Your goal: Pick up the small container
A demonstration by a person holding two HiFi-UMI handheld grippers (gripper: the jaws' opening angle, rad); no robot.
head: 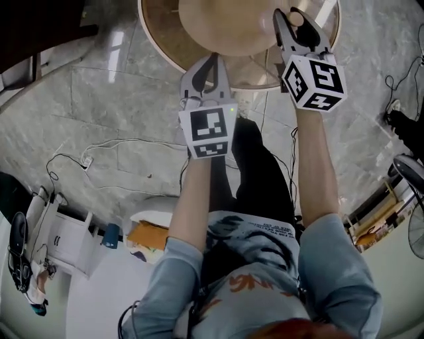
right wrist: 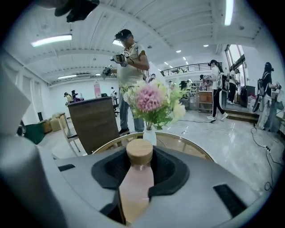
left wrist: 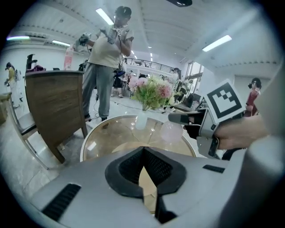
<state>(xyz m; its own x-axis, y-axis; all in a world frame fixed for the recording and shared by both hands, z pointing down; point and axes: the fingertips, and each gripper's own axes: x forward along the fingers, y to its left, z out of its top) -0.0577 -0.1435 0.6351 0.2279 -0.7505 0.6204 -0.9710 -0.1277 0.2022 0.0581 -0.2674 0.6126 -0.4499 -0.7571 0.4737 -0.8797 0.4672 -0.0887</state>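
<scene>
The small container (right wrist: 137, 179) is a pale pink bottle with a round wooden lid (right wrist: 139, 150). My right gripper (right wrist: 139, 156) is shut on its body, and the lid sticks out past the fingertips. The left gripper view shows the same bottle (left wrist: 172, 131) lifted above the glass table in the right gripper (left wrist: 179, 118). From the head view, the right gripper (head: 292, 18) is over the table's near right part. My left gripper (head: 212, 63) hovers at the table's near edge. Its jaws (left wrist: 143, 149) meet at the tips with nothing between them.
A round glass table (head: 158, 45) carries a white vase of pink flowers (right wrist: 149, 103). A wooden chair (left wrist: 53, 101) stands beyond it and a person (left wrist: 109, 53) stands behind. Cables (head: 99, 151) lie on the marble floor, and a white shelf (head: 61, 233) is at the lower left.
</scene>
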